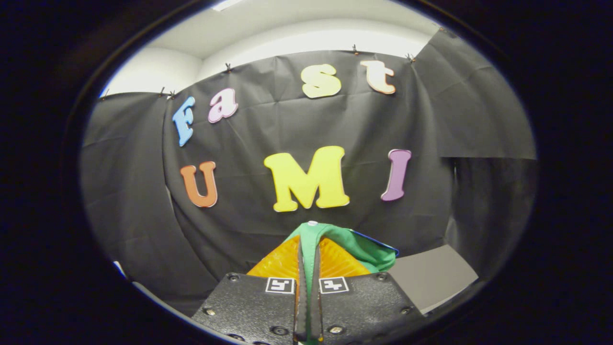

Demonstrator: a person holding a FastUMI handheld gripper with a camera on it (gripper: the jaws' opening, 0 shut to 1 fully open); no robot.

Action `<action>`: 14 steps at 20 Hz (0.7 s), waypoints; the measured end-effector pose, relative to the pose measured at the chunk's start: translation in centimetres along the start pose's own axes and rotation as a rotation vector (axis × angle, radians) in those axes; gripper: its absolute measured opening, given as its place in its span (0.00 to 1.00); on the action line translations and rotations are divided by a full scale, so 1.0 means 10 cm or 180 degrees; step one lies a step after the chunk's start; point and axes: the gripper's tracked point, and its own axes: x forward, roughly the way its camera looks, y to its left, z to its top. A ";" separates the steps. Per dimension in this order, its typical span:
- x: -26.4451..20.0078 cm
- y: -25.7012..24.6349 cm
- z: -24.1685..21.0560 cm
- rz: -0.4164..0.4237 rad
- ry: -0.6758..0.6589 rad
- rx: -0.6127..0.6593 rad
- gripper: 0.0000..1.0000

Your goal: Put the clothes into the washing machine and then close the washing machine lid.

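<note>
the hand-held gripper (309,261) pinches a fold of the green garment (364,247), likely light, limp and draping.

The green garment (357,245) shows only as a bunched fold rising from between the gripper (308,249) fingers; the rest of it drops behind the orange fingers (280,261) and the black finger mounts, so its kind and full shape cannot be told. A thin blue edge along its right side may be trim or a second cloth; which, cannot be told. The small white spot at the top of the fold is too small to identify. The grey surface (433,278) to the right beyond the fingers is cut off, leaving unclear what it belongs to.
</note>
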 end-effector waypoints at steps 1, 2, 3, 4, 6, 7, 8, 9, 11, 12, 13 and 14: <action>0.07 0.09 -0.06 0.0038 0.0046 0.0007 0.06; 0.15 0.17 -0.14 0.0073 0.0107 0.0011 0.06; 0.25 0.24 -0.24 0.0111 0.0173 0.0008 0.06; 0.35 0.31 -0.34 0.0151 0.0249 -0.0002 0.06; 0.53 0.43 -0.57 0.0221 0.0421 -0.0004 0.06; 0.61 0.46 -0.67 0.0235 0.0497 0.0002 0.06; 0.70 0.49 -0.78 0.0251 0.0570 0.0022 0.06; 0.79 0.52 -0.90 0.0265 0.0661 0.0025 0.06; 0.96 0.56 -1.15 0.0277 0.0829 0.0031 0.06; 1.03 0.57 -1.27 0.0281 0.0902 0.0044 0.06; 1.12 0.59 -1.39 0.0290 0.0981 0.0052 0.06; 1.19 0.61 -1.53 0.0297 0.1062 0.0070 0.06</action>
